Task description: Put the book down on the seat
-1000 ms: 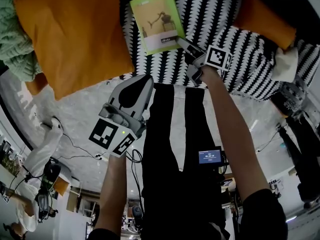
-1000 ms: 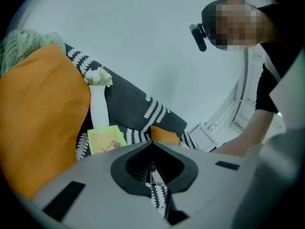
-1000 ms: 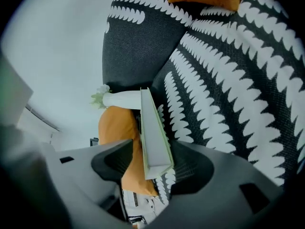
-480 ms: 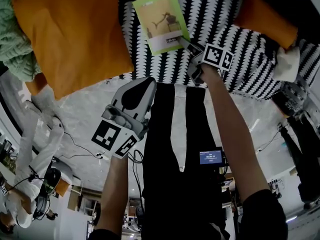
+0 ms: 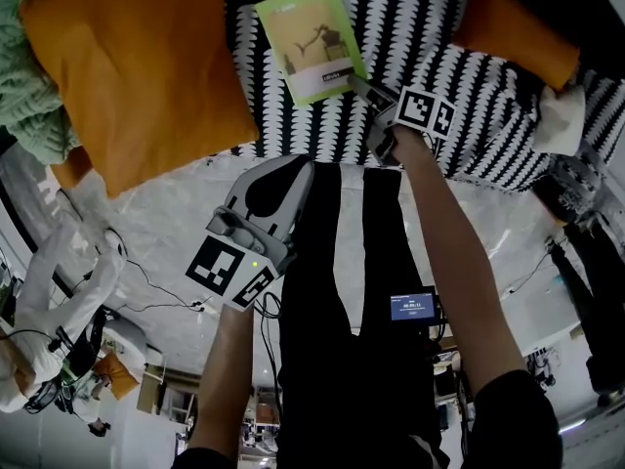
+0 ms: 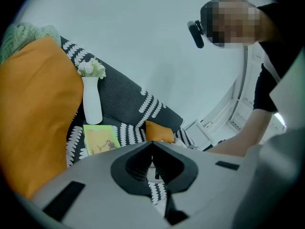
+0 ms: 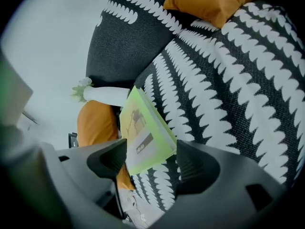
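Since the earlier frames the right gripper (image 7: 151, 165) has been opening its jaws, and they now stand wide apart around the near corner of the book (image 7: 143, 132). Its ribbed pads (image 7: 196, 168) are clear of the cover on one side and at most just beside it on the other, so nothing is pinched. The book, green with a pale band along its lower edge, lies face up on the seat (image 5: 430, 37), a black cover printed with rows of white leaf shapes. In the head view the book (image 5: 311, 39) sits between the large orange cushion (image 5: 137, 66) and the right gripper (image 5: 363, 91), whose tips reach its lower right corner. The left gripper (image 5: 291, 169) hangs well back from the seat over the pale marbled floor (image 5: 166, 213). In its own view the left gripper (image 6: 152, 147) has its jaws pressed together with nothing between them. Only the right gripper view shows the open gap at the pads. Only the left gripper view shows the white vase (image 6: 92, 101) standing upright with white flowers just behind the book (image 6: 100, 140), against the dark backrest. The head view alone takes in the green knitted throw (image 5: 27, 106) beside the large cushion, the small orange cushion (image 5: 513, 29) at the far right of the seat, and the person's black trousers (image 5: 342, 291) below.
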Demonstrator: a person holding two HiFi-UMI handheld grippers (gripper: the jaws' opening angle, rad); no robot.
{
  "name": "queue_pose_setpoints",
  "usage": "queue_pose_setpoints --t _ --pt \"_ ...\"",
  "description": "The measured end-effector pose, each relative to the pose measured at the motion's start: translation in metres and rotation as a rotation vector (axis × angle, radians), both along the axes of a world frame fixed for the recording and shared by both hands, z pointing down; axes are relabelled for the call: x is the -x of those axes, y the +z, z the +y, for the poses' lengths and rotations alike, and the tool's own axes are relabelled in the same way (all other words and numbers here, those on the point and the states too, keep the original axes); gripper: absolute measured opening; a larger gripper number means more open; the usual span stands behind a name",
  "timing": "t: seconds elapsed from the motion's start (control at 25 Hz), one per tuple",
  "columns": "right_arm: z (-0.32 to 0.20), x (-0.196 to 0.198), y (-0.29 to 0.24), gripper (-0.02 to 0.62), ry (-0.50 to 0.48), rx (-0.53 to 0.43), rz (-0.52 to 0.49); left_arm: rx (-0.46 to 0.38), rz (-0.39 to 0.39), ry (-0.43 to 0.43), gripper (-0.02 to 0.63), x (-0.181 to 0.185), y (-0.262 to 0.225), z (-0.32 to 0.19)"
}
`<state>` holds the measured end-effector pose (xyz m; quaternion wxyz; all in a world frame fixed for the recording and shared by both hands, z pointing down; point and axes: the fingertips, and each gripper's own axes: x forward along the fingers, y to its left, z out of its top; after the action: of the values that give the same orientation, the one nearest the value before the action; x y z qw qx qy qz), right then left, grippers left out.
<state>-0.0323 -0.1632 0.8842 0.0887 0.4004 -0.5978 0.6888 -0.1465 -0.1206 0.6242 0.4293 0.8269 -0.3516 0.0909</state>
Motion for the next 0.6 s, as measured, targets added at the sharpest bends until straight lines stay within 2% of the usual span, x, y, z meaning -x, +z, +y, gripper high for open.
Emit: queue_pose_setpoints --t 0.4,0.6 --pt "0.02 0.0 -0.011 0.327 -0.007 0.071 -0.042 -0.021 -0.005 -0.013 0.012 -0.005 -0.014 0.003" --pt "0.027 -0.003 -0.029 0.327 -0.015 0.061 -0.061 -0.036 -0.019 -0.017 0.012 -0.013 -0.025 0.01"
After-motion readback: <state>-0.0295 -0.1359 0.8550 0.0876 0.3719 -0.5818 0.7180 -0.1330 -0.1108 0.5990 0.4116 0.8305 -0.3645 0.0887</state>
